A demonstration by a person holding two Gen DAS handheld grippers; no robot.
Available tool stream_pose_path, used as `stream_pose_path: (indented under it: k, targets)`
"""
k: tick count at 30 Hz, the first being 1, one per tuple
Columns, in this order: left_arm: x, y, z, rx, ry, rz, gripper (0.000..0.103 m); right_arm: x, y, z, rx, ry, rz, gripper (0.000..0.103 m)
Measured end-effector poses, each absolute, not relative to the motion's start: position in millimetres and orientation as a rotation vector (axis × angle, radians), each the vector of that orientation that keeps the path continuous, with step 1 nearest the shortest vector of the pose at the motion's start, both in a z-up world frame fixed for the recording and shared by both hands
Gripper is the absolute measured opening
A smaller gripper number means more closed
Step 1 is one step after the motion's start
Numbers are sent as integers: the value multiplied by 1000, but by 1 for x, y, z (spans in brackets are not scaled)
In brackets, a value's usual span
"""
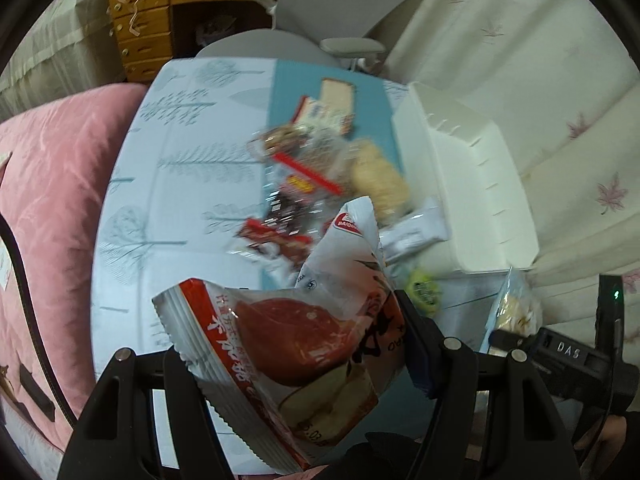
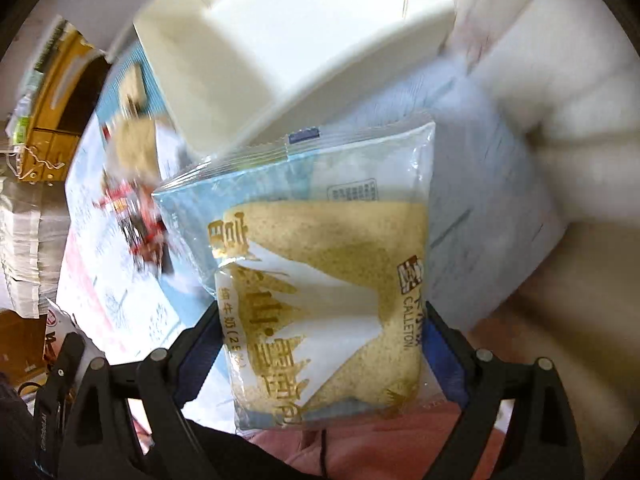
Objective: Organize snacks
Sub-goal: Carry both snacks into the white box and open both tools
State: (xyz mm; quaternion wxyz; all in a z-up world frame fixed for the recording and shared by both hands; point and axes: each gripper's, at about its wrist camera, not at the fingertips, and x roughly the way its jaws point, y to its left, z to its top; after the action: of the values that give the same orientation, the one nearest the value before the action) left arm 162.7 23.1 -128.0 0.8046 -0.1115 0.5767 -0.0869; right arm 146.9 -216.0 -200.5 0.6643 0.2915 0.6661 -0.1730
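Note:
My left gripper point(image 1: 296, 344) is shut on a red-and-white snack packet point(image 1: 288, 344) and holds it above the table. My right gripper point(image 2: 320, 340) is shut on a blue-and-clear bread packet point(image 2: 324, 280), held just in front of the white bin point(image 2: 288, 48). That bread packet and the right gripper also show at the right edge of the left wrist view point(image 1: 516, 308). A pile of loose snacks point(image 1: 320, 176) lies on the table left of the white bin point(image 1: 468, 184). A small green snack point(image 1: 422, 290) lies near the bin's front.
The table point(image 1: 180, 184) has a pale blue tree-print cloth. A pink quilt point(image 1: 52, 208) lies to its left. A grey chair point(image 1: 320, 28) and a wooden drawer desk point(image 1: 148, 28) stand behind. A cream floral curtain point(image 1: 560, 100) hangs to the right.

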Motion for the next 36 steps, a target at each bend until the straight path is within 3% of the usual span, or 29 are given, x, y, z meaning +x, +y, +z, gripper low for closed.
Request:
stream_pose_path:
  k: [12, 26, 30, 36]
  targets:
    - [191, -90, -106, -185, 1170, -273, 68, 156, -308, -128, 516, 1170, -273, 92]
    - [233, -179, -112, -101, 1144, -351, 69, 176, -367, -117, 449, 985, -140, 93]
    - [237, -187, -115, -83, 1149, -341, 86, 177, -376, -123, 437, 991, -135, 95]
    - [238, -184, -119, -99, 1176, -311, 86, 175, -380, -127, 453, 991, -144, 98]
